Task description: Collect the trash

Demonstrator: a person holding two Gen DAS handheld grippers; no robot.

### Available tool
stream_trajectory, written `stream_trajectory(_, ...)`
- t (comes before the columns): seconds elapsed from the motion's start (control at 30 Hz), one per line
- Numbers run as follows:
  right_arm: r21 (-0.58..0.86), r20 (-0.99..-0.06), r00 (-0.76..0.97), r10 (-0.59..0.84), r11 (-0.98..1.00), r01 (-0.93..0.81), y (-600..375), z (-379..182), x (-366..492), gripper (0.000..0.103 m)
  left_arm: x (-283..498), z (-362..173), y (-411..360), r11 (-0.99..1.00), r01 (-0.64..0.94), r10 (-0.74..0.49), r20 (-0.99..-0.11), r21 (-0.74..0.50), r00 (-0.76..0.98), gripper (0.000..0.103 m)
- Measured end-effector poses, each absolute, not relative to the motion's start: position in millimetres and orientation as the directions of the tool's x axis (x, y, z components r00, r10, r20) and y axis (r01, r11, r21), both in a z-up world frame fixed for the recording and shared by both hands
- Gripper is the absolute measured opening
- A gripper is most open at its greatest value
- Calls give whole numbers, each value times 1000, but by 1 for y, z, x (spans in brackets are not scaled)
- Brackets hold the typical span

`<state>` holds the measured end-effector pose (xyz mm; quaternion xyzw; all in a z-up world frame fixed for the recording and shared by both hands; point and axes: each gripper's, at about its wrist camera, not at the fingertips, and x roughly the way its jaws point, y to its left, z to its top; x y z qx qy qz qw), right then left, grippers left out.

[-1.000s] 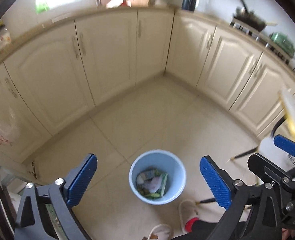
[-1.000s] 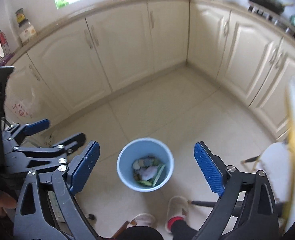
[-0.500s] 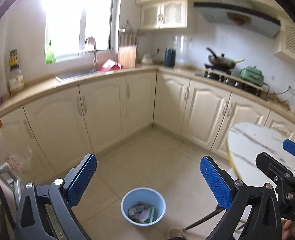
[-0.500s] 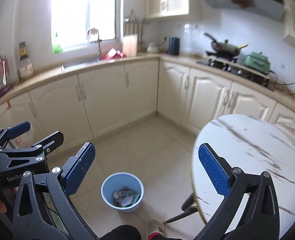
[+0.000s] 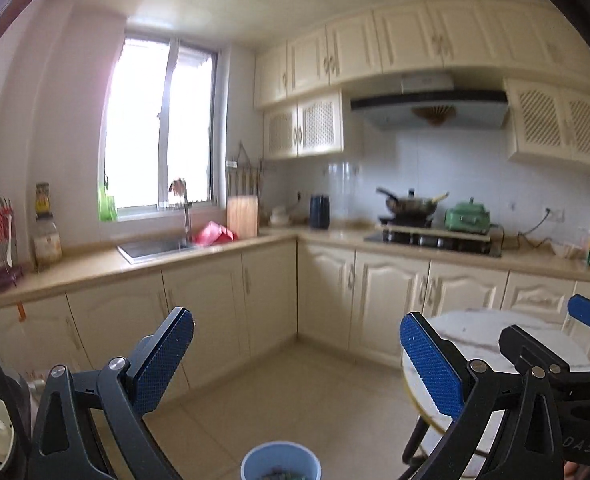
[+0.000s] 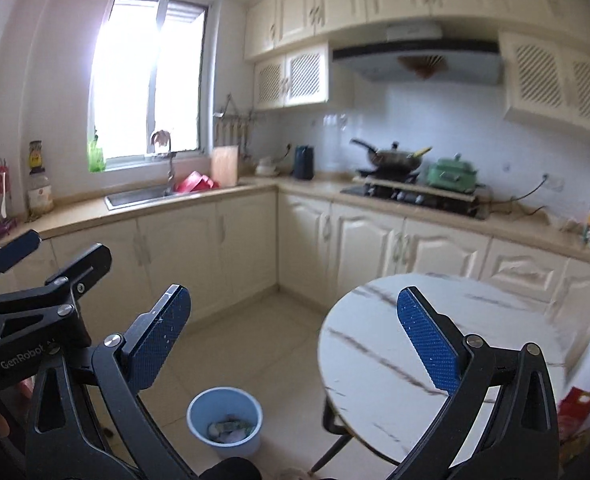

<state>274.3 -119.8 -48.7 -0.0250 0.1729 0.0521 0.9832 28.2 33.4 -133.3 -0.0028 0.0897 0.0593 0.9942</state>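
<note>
A light blue trash bin (image 6: 225, 420) stands on the tiled floor with several pieces of trash inside; only its rim shows at the bottom of the left wrist view (image 5: 281, 462). My left gripper (image 5: 297, 354) is open and empty, held high above the bin. My right gripper (image 6: 295, 330) is open and empty, above the floor next to a round white marble table (image 6: 379, 364). The left gripper also shows at the left of the right wrist view (image 6: 35, 272).
Cream L-shaped cabinets (image 6: 223, 252) run along the walls, with a sink (image 6: 143, 196), a stove with a wok (image 6: 395, 160) and a green pot (image 6: 453, 172). The marble table also shows in the left wrist view (image 5: 475, 336). Tiled floor (image 6: 263, 344) lies between.
Both grippers have tilted and risen from looking down at the bin to looking across the kitchen. The bin has slid to the bottom of both views. Both stay open.
</note>
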Motion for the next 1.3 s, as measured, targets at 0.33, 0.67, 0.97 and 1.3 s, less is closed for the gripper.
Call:
stream_trajectory(0.33,-52,-227,974,11,998,-23,-131,-14,221,103,-46,-168,34,996,-91,91,-81,6,993,102)
stream_trajectory(0.67,-49,-228,974,-2,999,-9,-139,-12,219,103,-52,-175,38,996,-86,87,-89,21,992,102)
stream_trajectory(0.97,-51,-228,974,-8,999,-4,-143,-11,216,103,-10,-147,38,997,-79,81,-94,24,992,102)
stream_trajectory(1.3,-51,-234,972,-12,999,0,-147,-10,215,103,5,-137,45,997,-74,76,-96,28,992,102)
